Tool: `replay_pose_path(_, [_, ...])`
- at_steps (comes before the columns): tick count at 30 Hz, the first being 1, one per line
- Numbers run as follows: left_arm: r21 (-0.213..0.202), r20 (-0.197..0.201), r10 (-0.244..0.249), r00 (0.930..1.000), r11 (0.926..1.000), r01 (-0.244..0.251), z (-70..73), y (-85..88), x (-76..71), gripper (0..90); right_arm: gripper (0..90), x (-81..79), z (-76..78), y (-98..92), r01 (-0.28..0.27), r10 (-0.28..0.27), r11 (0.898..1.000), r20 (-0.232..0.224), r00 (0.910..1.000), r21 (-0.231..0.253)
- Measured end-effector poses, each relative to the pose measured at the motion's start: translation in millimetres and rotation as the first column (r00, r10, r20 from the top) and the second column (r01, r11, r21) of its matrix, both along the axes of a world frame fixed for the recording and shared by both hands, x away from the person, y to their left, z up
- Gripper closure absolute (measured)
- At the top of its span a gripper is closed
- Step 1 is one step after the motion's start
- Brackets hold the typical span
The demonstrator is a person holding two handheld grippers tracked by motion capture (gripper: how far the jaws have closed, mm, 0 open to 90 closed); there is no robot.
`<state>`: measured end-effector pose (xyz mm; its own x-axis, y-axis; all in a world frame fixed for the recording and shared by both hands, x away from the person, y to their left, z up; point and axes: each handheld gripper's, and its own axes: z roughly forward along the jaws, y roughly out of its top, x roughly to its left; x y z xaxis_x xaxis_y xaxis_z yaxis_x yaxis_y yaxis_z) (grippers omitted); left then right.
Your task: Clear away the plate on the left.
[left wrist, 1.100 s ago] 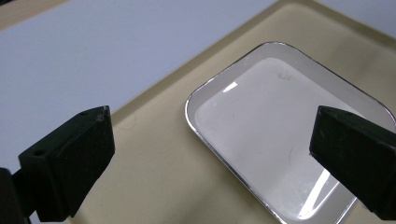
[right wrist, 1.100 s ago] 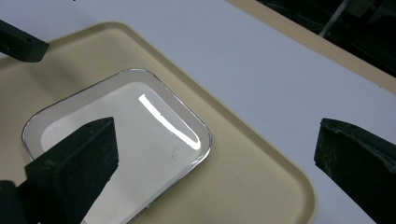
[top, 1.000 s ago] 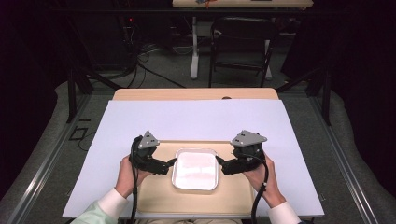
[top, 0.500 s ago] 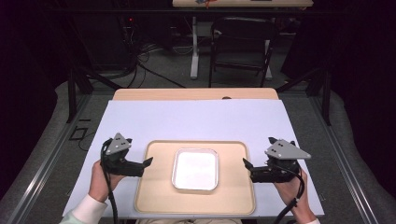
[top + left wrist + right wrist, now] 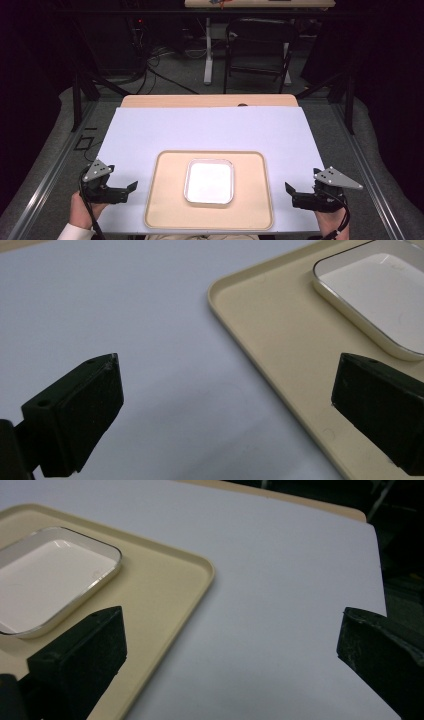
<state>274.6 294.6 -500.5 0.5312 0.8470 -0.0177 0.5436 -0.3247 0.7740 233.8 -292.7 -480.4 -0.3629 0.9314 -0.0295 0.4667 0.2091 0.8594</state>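
Tongs (image 5: pixel 131 186) agape beside tray (image 5: pixel 165 210), dish (image 5: pixel 209 182) squarish

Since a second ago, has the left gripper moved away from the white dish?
Yes. The left gripper has pulled outward to the left, off the white dish, and now sits beyond the beige tray's left edge.

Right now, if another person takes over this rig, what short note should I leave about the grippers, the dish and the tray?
Left gripper: open, holding nothing, over the white sheet just left of the tray.
Right gripper: open, holding nothing, over the sheet right of the tray.
White dish: sits flat in the middle of the beige tray, looks empty.
Done: dish is set on the tray, both grippers are clear of it.
Left: nothing visible to pick up; probably wait for the next item.
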Motion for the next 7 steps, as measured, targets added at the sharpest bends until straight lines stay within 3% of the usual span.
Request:
replay_pose_path(5, [-0.040, -0.035, -0.003, 0.9994, 0.9992, 0.002, -13.9, 3.4, -0.4, 0.2, 0.0, 0.6, -13.5, -0.8, 0.023, -0.023, 1.000, -0.056, 0.9982, 0.003])
replay_pose_path(7, [-0.041, -0.064, -0.013, 0.9979, 0.9991, 0.010, -18.4, 3.1, 2.6, 0.2, 0.0, 4.5, -18.5, -0.6, 0.055, -0.059, 0.997, -0.098, 0.9934, -0.045])
